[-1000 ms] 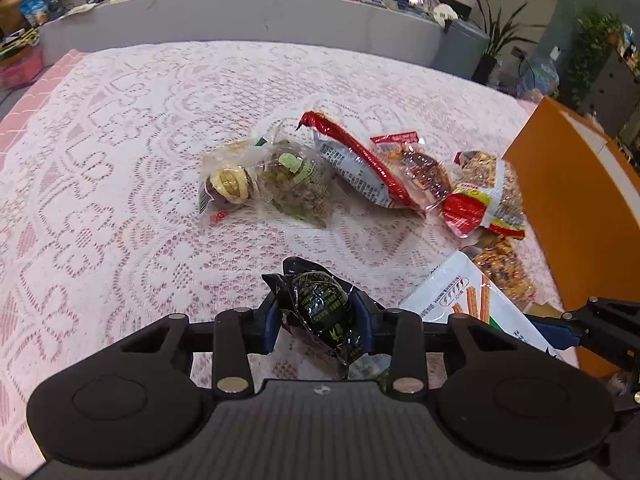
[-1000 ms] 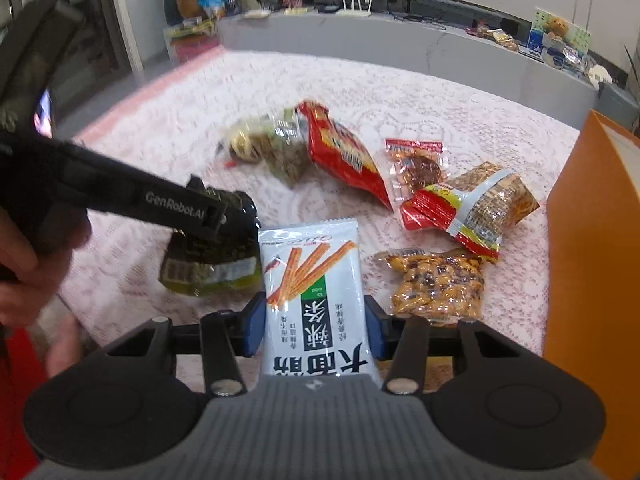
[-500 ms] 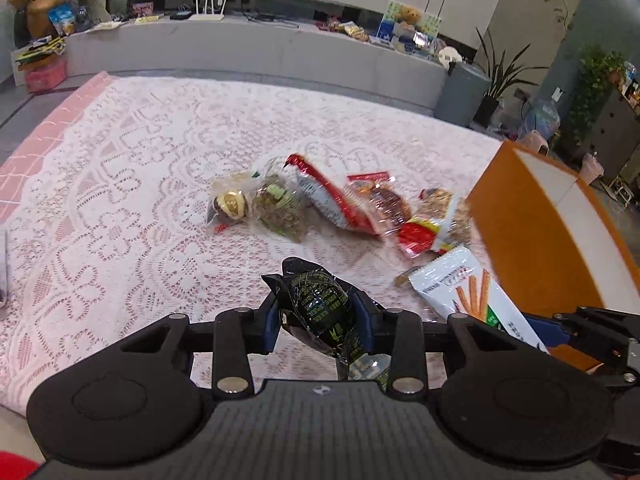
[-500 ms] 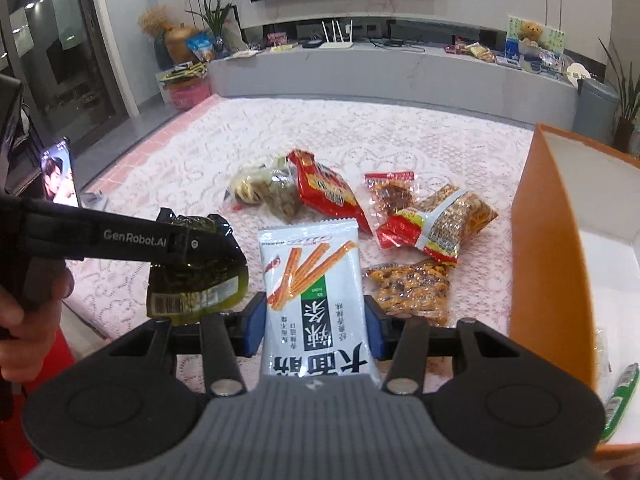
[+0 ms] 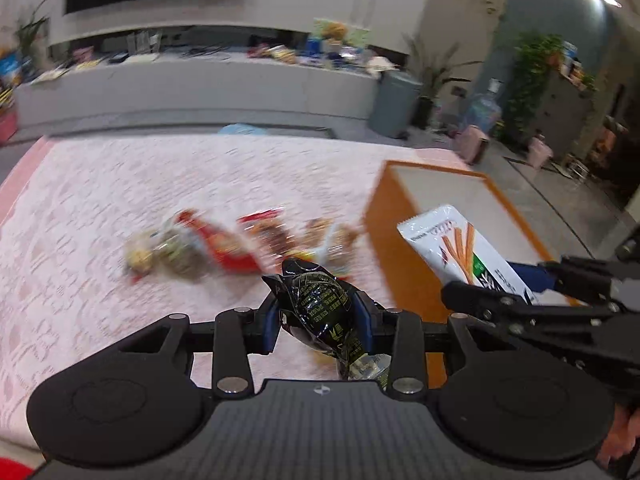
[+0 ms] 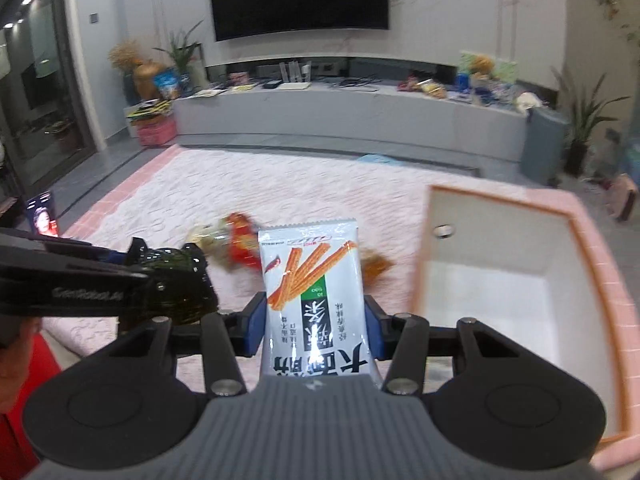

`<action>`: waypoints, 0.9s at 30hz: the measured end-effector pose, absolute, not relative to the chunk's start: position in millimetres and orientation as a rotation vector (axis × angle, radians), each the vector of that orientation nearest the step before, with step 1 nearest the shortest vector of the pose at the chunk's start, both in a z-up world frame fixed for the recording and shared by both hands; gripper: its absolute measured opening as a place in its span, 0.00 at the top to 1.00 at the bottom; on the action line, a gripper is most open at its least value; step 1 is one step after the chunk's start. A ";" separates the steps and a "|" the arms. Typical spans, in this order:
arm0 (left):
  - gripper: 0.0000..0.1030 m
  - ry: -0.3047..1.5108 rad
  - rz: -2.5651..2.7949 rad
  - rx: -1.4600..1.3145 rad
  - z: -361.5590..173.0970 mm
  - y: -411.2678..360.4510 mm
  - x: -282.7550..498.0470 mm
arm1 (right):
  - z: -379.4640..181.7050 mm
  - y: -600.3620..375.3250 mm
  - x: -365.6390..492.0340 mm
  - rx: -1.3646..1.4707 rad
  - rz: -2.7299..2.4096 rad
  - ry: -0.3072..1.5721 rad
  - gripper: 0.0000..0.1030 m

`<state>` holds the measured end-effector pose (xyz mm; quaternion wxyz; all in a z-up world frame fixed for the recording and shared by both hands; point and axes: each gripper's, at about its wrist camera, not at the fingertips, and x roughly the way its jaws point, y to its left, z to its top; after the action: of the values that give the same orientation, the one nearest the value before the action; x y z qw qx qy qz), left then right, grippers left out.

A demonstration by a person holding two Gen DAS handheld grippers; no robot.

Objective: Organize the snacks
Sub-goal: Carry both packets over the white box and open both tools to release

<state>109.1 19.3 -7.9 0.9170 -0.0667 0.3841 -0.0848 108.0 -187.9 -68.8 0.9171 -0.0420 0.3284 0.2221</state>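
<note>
While the left claw [image 5: 318, 322] grips a dark packet [image 5: 324, 312], the right claw [image 6: 314, 330] clamps a white packet [image 6: 314, 292].

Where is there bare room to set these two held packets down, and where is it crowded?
The orange box shows a bare white floor and walls. The lace tablecloth is free left of and beyond the snack pile. That pile crowds the cloth beside the box's left wall. The left gripper grips the dark packet, the right gripper the white packet.

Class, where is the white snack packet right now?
The white snack packet sits clamped in the right gripper, held above the table, left of the orange box.
</note>
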 end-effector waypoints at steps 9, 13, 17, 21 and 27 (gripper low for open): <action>0.59 0.761 -0.341 -0.028 14.4 -56.9 139.1 | -44.1 -267.0 122.5 -0.082 0.327 0.706 0.54; 0.60 0.766 -0.407 0.019 10.4 -85.5 154.8 | -44.2 -295.6 131.6 -0.078 0.279 0.736 0.54; 0.60 0.790 -0.471 0.073 -3.0 -108.2 172.2 | -52.8 -318.3 146.2 -0.070 0.246 0.787 0.54; 0.60 0.819 -0.520 0.194 -20.2 -133.6 187.6 | -72.1 -335.1 160.8 -0.071 0.225 0.860 0.54; 0.60 0.844 -0.579 0.353 -41.1 -165.0 207.8 | -104.6 -341.7 188.2 -0.073 0.239 0.969 0.54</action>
<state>207.8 -165.0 -41.1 0.8570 0.1681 0.4016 -0.2757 188.2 -341.7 -104.6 0.8774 -0.0350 0.4646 0.1147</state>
